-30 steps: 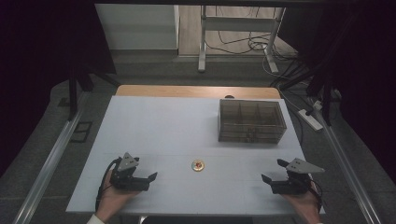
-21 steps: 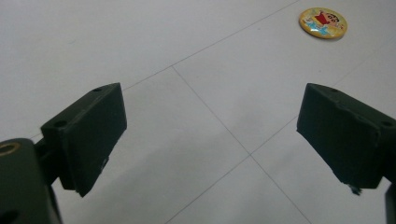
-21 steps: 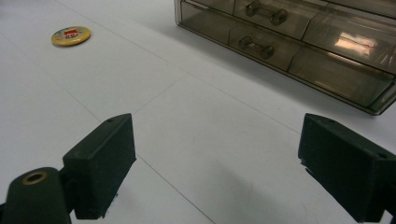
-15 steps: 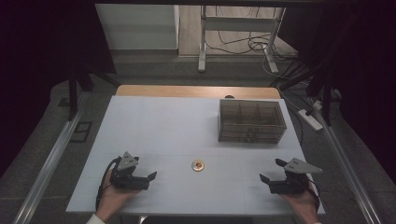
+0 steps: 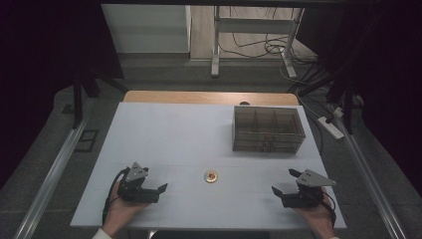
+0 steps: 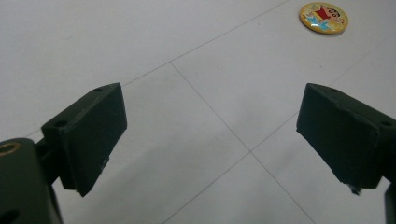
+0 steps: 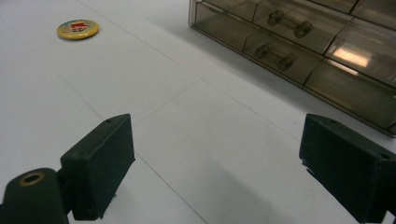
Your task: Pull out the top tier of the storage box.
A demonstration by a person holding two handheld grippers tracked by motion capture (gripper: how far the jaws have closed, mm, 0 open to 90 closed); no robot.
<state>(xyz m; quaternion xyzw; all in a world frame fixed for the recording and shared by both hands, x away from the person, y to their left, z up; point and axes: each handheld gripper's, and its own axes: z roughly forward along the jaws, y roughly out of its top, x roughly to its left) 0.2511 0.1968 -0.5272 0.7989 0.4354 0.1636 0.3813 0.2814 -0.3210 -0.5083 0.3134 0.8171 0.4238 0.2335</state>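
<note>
The left gripper (image 5: 161, 189) rests low at the near left of the white table (image 5: 169, 129), its jaws spread wide with nothing between them. The right gripper (image 5: 275, 190) sits at the near right, its jaws likewise wide apart and empty. Between the two, near the table's front middle and well apart from both, lies a round yellow badge (image 5: 211, 176) with a cartoon figure on it, flat on the surface. Farther back on the right stands a smoky transparent drawer box (image 5: 267, 129), its small drawers with dumbbell-shaped handles facing the near edge.
</note>
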